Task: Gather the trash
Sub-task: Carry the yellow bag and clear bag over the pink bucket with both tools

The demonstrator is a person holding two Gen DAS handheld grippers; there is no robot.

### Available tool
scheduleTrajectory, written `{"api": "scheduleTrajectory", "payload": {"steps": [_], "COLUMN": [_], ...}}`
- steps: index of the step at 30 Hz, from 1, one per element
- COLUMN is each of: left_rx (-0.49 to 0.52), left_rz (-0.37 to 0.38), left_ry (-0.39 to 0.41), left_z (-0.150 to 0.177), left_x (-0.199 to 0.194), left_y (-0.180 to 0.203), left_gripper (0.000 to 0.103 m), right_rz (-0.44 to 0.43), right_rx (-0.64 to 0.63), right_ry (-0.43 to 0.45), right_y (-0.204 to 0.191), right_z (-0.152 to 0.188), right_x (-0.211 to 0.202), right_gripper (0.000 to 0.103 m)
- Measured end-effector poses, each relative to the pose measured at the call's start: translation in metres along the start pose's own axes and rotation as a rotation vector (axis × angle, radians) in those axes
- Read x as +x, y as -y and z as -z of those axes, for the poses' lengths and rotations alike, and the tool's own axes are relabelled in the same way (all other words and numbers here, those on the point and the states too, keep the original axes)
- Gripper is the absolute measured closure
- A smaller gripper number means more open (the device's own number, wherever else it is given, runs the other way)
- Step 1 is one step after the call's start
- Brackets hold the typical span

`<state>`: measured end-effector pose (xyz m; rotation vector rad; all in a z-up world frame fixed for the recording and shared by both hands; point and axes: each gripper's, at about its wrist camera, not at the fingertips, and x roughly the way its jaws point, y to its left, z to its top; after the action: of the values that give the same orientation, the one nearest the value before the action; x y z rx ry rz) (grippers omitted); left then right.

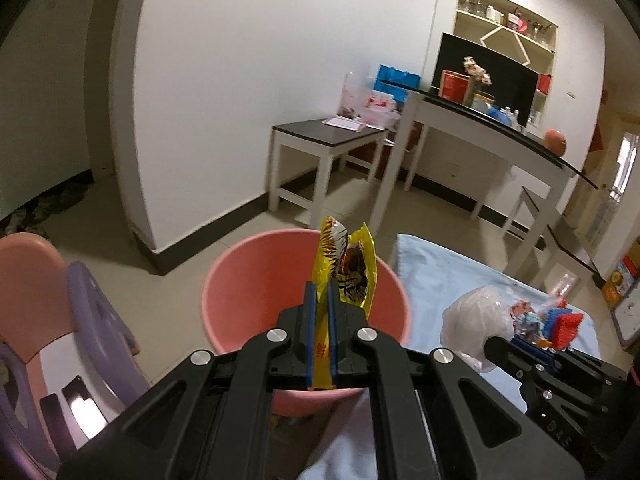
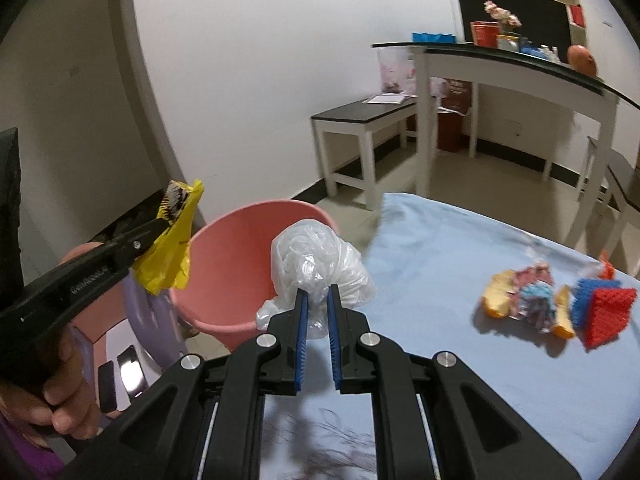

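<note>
While the left gripper hangs over the pink bucket, its blue-padded fingers are pressed together on a yellow snack wrapper, which stands up out of the tips with its crumpled top above the bucket's open mouth. From the right wrist view the same wrapper droops below the left gripper, just left of the bucket's rim and slightly above it.

The right gripper pinches a crumpled clear plastic bag by its lower folds; the bulk of the bag balloons up beyond the fingertips, right at the near edge of the bucket and over the corner of the light blue cloth that covers the table. (The fingers are narrowed on the film but a gap shows between the pads further back.)

Well to the right on the cloth lies more litter: a small heap of crinkled wrappers with orange peel-like pieces at its sides, touching a red and blue knitted scrubber.

Beside the bucket, on the left, stands a pink and lilac plastic chair. Farther back, white-legged dark-topped tables stand against the wall.
</note>
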<state>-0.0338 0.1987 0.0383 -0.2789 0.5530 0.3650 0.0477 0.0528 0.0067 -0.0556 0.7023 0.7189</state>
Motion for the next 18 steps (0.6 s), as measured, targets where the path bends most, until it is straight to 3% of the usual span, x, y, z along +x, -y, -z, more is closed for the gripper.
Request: {"api": "scheduleTrajectory", "payload": {"steps": [18], "left_rx": [-0.060], "left_rz": [-0.089], "left_ry": [-0.068], "left_z": [0.008], "left_x": [0.035], "left_y": [-0.037], "left_gripper": [0.098], "right_rz": [-0.029], "right_rx": [-0.061], "right_ry": [0.000], "right_y": [-0.039], "right_z": [-0.020], "right_x": [0.044], "right_gripper": [0.094]}}
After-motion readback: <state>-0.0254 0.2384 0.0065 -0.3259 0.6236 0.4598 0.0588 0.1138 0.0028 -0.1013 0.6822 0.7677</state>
